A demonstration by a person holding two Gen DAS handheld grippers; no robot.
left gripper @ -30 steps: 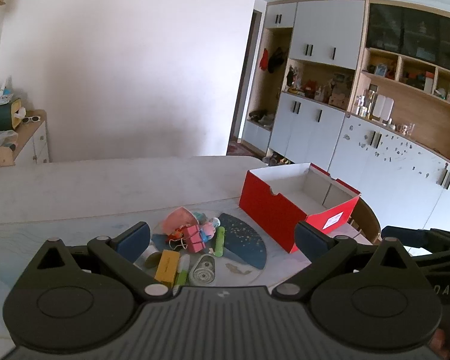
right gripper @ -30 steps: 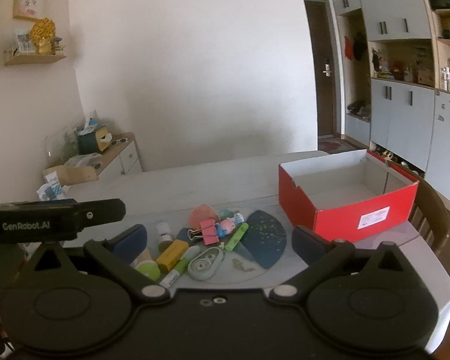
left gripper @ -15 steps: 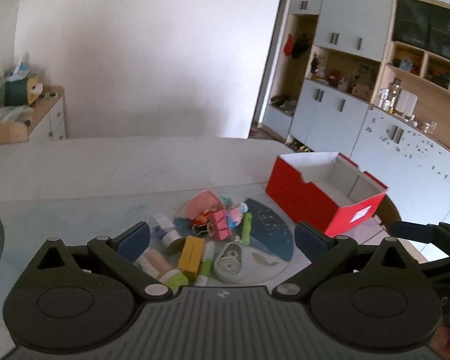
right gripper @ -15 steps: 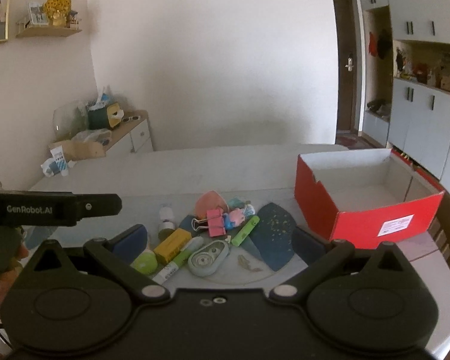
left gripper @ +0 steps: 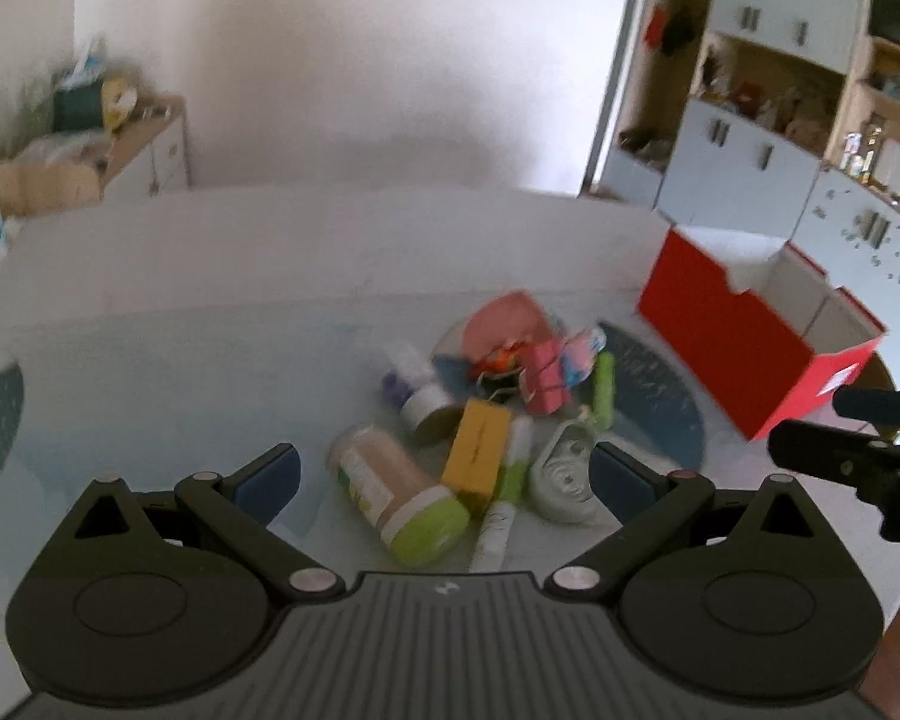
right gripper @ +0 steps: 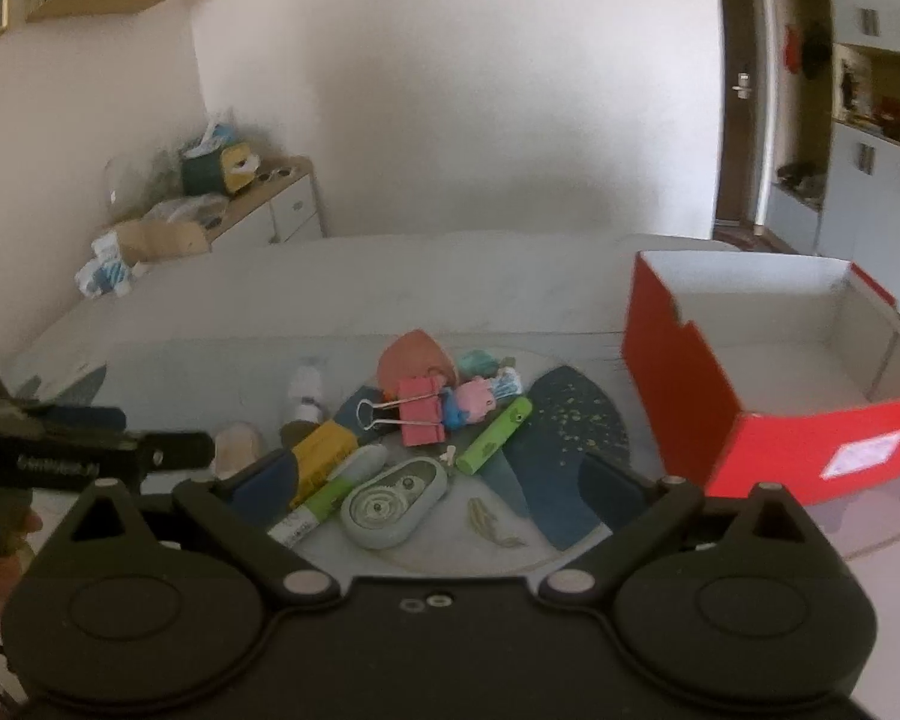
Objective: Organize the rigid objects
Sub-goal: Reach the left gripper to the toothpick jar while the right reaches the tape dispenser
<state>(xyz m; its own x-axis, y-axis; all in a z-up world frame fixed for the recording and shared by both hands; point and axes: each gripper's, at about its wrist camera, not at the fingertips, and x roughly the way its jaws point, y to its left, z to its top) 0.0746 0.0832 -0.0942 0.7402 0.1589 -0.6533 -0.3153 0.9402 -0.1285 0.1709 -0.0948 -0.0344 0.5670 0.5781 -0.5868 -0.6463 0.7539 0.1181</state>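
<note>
A pile of small items lies on the table: a green-capped bottle (left gripper: 399,495), a yellow box (left gripper: 480,447), a grey correction-tape dispenser (right gripper: 393,501), a pink binder clip (right gripper: 420,414), a green marker (right gripper: 495,435) and a pink pig toy (right gripper: 474,399). An open, empty red box (right gripper: 774,414) stands to the right. My left gripper (left gripper: 444,480) is open, low over the near side of the pile. My right gripper (right gripper: 438,489) is open and empty, just in front of the dispenser.
A round glass mat (right gripper: 570,420) with dark blue patches lies under the pile. A sideboard (right gripper: 258,198) with clutter stands at the far left wall. White cabinets (left gripper: 744,162) line the right wall. The table's right edge runs just past the red box.
Both grippers have moved forward and down toward the pile, which now looks larger. The left view has swung left, and the green-capped bottle has come into sight.
</note>
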